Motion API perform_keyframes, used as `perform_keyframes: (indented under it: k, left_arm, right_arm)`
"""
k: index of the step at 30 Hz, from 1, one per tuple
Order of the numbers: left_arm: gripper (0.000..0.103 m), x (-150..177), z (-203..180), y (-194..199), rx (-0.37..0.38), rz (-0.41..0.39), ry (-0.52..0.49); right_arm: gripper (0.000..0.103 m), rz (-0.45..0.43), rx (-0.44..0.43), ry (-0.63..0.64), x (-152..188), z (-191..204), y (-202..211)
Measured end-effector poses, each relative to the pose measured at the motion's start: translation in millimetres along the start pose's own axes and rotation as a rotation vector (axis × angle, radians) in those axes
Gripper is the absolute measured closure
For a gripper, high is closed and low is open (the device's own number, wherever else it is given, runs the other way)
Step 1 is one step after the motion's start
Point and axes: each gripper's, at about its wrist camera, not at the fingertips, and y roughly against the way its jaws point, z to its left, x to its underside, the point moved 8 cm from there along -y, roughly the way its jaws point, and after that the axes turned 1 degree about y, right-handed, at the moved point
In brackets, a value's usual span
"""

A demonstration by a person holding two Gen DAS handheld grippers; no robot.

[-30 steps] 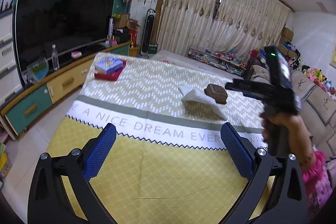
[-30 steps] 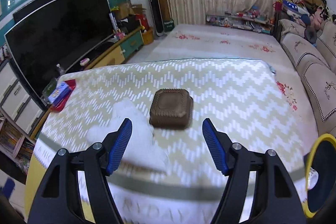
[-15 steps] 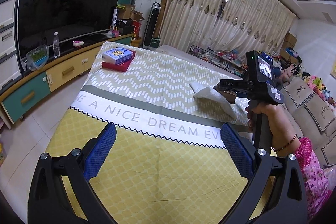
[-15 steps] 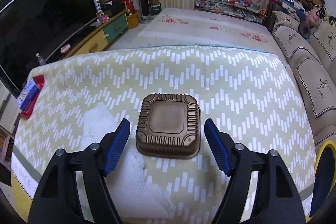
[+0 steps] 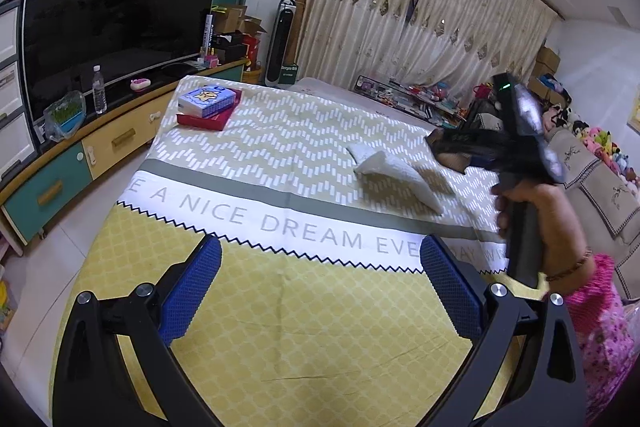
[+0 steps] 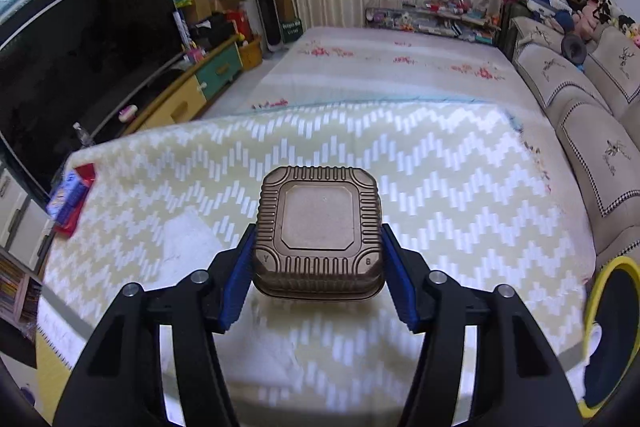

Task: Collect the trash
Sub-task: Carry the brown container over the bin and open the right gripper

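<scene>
Jaws of our right gripper [image 6: 318, 269], wide around the brown tray [image 6: 318, 227] a second ago, are closing, blue pads at its two sides, so we judge the first piece of trash nearly gripped. It sits on the chevron bedspread [image 6: 440, 179]. Beside it lies a white crumpled paper [image 5: 394, 177], likely next. Nothing blocks us. Our left gripper [image 5: 320, 287] hangs open, empty. A yellow-rimmed bin [image 6: 612, 331] waits at right.
</scene>
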Motion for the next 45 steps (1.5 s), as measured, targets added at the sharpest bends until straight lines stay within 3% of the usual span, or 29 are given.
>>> perform_keyframes:
  k: [6,10,15,18,23,27,33,36,45]
  left_arm:
    - [0.005,5,-14,1,0.009,0.005,-0.023]
    - [0.005,6,-23,5,0.012,0.002,-0.042]
    - [0.005,10,-35,8,0.008,0.001,-0.067]
    - [0.005,13,-41,9,0.004,0.005,-0.081]
    - [0.005,17,-54,7,-0.002,0.019,-0.108]
    - [0.005,18,-71,9,-0.008,0.023,-0.143]
    - [0.005,18,-93,11,-0.007,0.034,-0.186]
    - [0.005,19,-103,11,-0.002,0.048,-0.206]
    - [0.005,12,-135,6,-0.005,0.048,-0.289]
  right_arm:
    - [0.046,-0.081,-0.035,0.048,24,-15,75]
    - [0.046,-0.109,-0.028,0.047,51,-46,119]
    - [0.046,-0.123,0.044,-0.024,83,-110,155]
    - [0.046,-0.112,0.150,-0.079,107,-166,171]
    - [0.046,-0.077,0.250,-0.187,135,-239,174]
    - [0.045,-0.055,0.278,-0.254,150,-279,165]
    - [0.044,-0.034,0.309,-0.297,159,-314,143]
    - [0.037,-0.037,0.303,-0.323,162,-327,138]
    - [0.033,-0.141,0.291,-0.383,174,-336,176]
